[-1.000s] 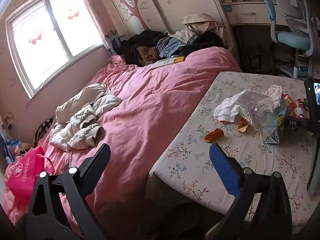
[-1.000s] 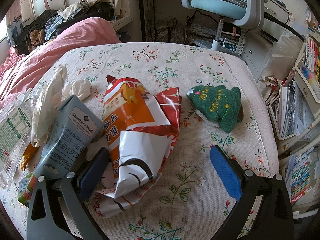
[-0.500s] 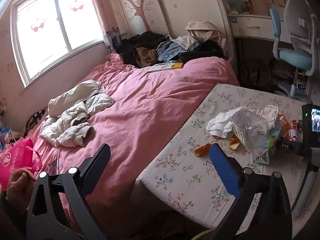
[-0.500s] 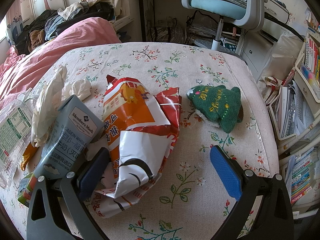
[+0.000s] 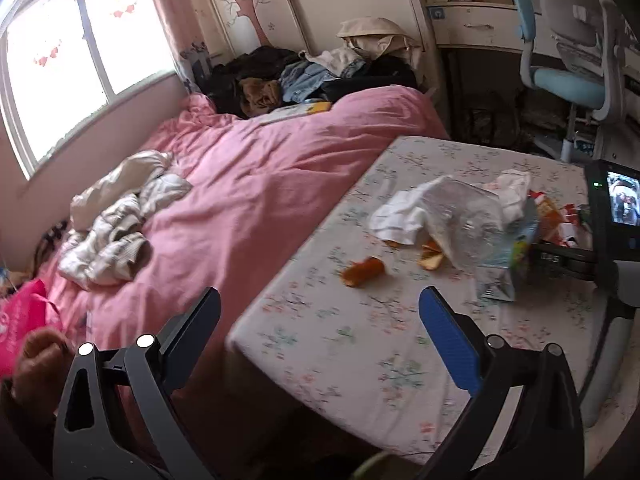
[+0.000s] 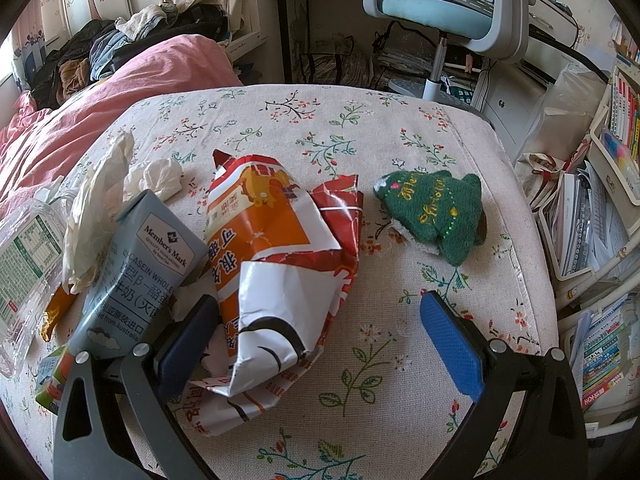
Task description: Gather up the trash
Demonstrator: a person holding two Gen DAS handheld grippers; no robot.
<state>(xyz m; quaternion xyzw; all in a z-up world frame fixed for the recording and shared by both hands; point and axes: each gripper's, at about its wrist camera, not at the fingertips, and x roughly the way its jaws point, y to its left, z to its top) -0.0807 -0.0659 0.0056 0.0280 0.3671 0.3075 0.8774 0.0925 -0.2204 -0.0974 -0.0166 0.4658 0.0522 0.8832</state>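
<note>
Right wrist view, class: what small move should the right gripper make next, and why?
Probably close the right gripper on the orange snack bag. Its jaws stand open, the bag's lower end lies between them on the floral tablecloth, and nothing is held yet.

**Hidden, cut off, blurred**

Left view motion-blurred: trash pile point(image 5: 472, 220) on tabletop point(image 5: 360, 340) smeared, labels unreadable. Right tool point(image 5: 612, 216) cut by frame edge there. Right view: carton point(image 6: 132, 276) base behind tool finger point(image 6: 188, 344); clear box point(image 6: 24, 272) cropped left.
</note>
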